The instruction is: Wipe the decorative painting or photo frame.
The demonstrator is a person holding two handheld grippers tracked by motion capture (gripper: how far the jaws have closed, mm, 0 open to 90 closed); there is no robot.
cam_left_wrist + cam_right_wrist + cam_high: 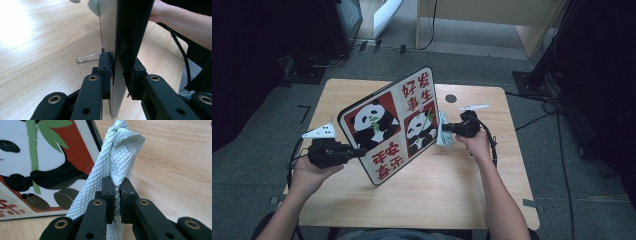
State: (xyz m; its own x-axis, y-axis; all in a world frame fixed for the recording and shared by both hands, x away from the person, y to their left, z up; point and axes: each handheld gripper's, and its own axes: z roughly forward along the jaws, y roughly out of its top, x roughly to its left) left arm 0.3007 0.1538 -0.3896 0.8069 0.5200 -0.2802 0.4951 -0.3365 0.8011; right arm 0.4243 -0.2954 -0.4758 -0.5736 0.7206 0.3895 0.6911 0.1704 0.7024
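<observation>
A framed panda picture [389, 125] with red Chinese characters stands tilted on the wooden table [437, 190]. My left gripper [360, 150] is shut on its lower left edge; the left gripper view looks along the frame's edge [122, 37], with the pads on both faces. My right gripper [447, 127] is shut on a bunched pale blue-green cloth [443, 131] that rests against the picture's right edge. In the right gripper view the quilted cloth [112, 162] rises from the jaws beside the picture's glass [45, 165].
A thin wire stand [87, 58] sticks out from the frame's back onto the table. A dark round hole [451, 98] sits near the table's far edge. Cables [557, 125] run on the floor to the right. A wooden cabinet [492, 20] stands behind the table.
</observation>
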